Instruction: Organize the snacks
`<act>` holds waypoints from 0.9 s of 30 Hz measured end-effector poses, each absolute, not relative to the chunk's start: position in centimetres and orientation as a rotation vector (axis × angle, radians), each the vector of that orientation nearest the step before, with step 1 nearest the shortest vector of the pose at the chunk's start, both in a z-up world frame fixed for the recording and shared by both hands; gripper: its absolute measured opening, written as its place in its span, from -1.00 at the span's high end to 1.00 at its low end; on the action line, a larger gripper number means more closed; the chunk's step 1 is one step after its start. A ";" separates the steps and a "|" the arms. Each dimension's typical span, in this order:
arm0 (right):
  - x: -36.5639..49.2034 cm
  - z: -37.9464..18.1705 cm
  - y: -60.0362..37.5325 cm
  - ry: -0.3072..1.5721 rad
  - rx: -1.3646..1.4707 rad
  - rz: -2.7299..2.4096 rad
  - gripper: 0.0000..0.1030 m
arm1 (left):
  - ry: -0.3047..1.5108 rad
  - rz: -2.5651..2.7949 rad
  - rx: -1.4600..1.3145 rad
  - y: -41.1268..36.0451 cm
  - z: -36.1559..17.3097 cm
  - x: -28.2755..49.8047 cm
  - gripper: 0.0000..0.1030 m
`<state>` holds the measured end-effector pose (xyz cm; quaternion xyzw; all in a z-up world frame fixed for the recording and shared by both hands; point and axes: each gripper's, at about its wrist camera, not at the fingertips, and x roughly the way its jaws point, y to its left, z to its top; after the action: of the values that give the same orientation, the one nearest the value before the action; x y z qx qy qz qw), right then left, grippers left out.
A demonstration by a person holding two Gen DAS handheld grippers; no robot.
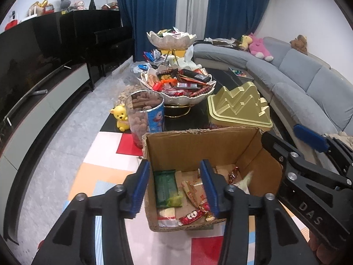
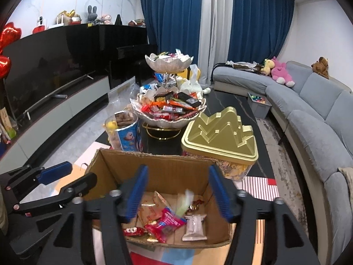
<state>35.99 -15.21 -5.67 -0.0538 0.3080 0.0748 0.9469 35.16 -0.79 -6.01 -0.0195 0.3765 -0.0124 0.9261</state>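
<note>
Cardboard box (image 2: 154, 172) holds several snacks (image 2: 167, 223); full bowl (image 2: 169, 119) waits.
Left gripper (image 1: 174, 187) and right gripper (image 2: 178, 194): jaws apart, empty, above box.

Both views bright, even indoor light from overhead; no hard shadows, only soft dark under the shell bowl (image 1: 176, 92) stand. Strong fisheye warp w/ black vignette at all 4 corners; TV cabinet (image 1: 44, 101) and sofa (image 2: 308, 110) bend along the edges. Glossy black TV (image 2: 55, 66) shows faint reflections, gold lid (image 2: 220, 132) has mild sheen. Motion blur on 1 pale wrapper (image 2: 186, 201) in the cardboard box (image 2: 154, 165). Near blue pads (image 2: 136, 196) slightly soft. Colours a bit oversaturated, far shelf detail mushy.
</note>
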 end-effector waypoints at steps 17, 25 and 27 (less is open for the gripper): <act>32.8 -3.8 -16.7 0.607 -0.081 0.105 -0.56 | 0.712 0.012 -0.001 -1.0 -4.0 31.9 -0.47; 30.6 -3.1 -17.4 0.602 -0.070 0.087 -0.64 | 0.690 0.029 -0.001 -0.9 -3.1 29.8 -0.60; 30.2 -3.0 -17.5 0.600 -0.066 0.085 -0.64 | 0.681 0.031 0.001 -0.9 -2.8 29.3 -0.63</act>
<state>30.18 -17.52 -2.96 -0.0324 0.2956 0.0417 0.9538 29.27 -0.87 -2.81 0.0007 0.3342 0.0152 0.9424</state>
